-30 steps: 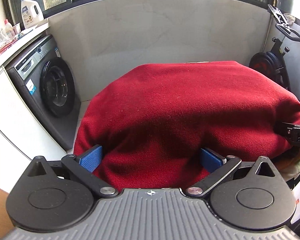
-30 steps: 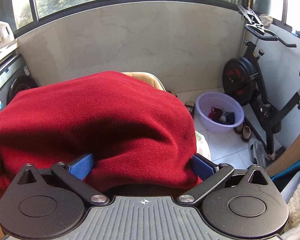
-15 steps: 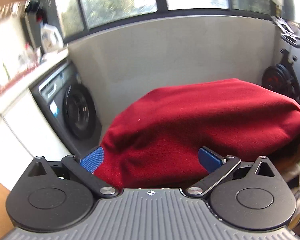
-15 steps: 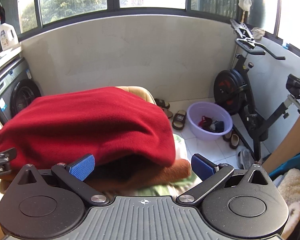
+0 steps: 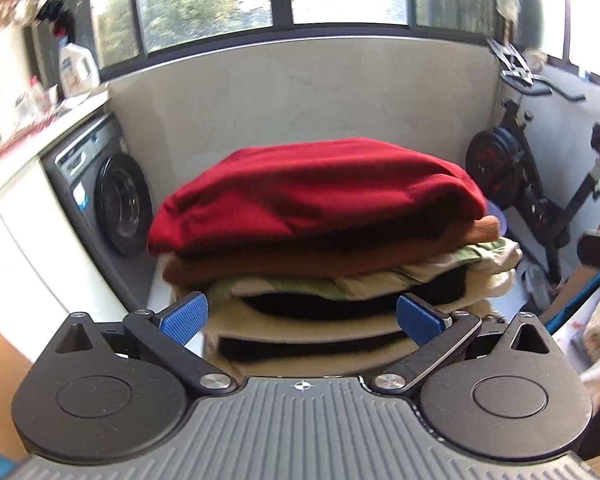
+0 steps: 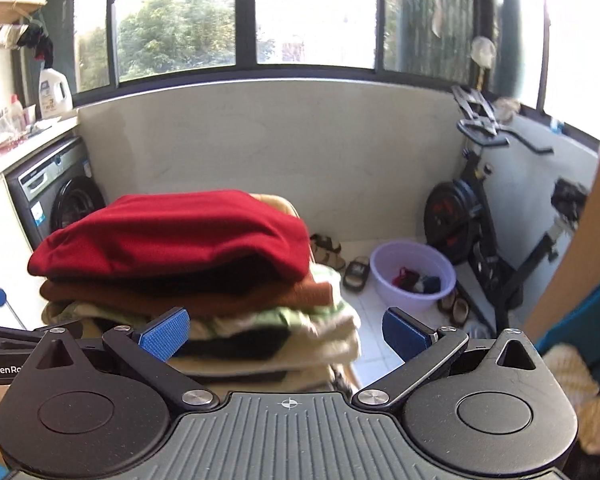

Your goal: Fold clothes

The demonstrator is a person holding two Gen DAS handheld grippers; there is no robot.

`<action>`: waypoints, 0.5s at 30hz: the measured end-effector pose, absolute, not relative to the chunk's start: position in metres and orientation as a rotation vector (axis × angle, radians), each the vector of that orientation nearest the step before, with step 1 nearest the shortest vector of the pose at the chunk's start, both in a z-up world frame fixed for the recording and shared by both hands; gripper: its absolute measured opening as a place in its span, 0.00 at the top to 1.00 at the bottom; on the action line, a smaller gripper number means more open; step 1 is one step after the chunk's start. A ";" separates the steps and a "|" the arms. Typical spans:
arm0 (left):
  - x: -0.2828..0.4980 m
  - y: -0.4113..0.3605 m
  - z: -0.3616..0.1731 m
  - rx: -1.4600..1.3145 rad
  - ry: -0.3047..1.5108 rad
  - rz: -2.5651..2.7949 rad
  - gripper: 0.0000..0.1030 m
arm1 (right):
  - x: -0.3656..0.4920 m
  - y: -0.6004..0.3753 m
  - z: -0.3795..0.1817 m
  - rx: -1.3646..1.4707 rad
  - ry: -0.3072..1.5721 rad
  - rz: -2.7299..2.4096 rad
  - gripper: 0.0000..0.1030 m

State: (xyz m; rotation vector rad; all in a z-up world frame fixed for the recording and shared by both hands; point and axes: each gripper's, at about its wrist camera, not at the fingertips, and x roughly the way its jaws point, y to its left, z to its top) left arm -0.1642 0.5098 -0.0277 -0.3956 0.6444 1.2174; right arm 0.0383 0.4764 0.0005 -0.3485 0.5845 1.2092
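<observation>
A folded sweater (image 5: 312, 188) was stacked on top of a clothes pile (image 5: 340, 280), dead centre. A washing machine (image 5: 104, 184) was tucked off to the left, an exercise bike (image 6: 484, 216) was parked right, with a basin (image 6: 412, 272) set on the floor between pile and bike.

Left gripper (image 5: 302, 318) and right gripper (image 6: 286, 332) gape empty.

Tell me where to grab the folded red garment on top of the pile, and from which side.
Probably take the red garment by its near folded edge, coming in level from the front, where both open grippers, left and right, already face the pile. That edge is thick, rounded and overhangs the brown layer, leaving room beneath for a finger.
</observation>
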 end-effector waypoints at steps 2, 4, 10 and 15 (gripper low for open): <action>-0.162 0.485 -0.033 -0.450 0.660 1.221 0.00 | 0.047 0.448 -0.006 -0.344 0.597 1.171 0.01; -0.157 0.458 -0.041 -0.506 0.698 1.185 0.00 | 0.057 0.414 -0.014 -0.341 0.613 1.134 0.01; -0.155 0.378 -0.052 -0.542 0.793 1.175 0.00 | 0.062 0.314 -0.042 -0.313 0.697 1.115 0.01; -0.159 0.325 -0.050 -0.538 0.818 1.165 0.00 | 0.055 0.262 -0.053 -0.329 0.754 1.092 0.01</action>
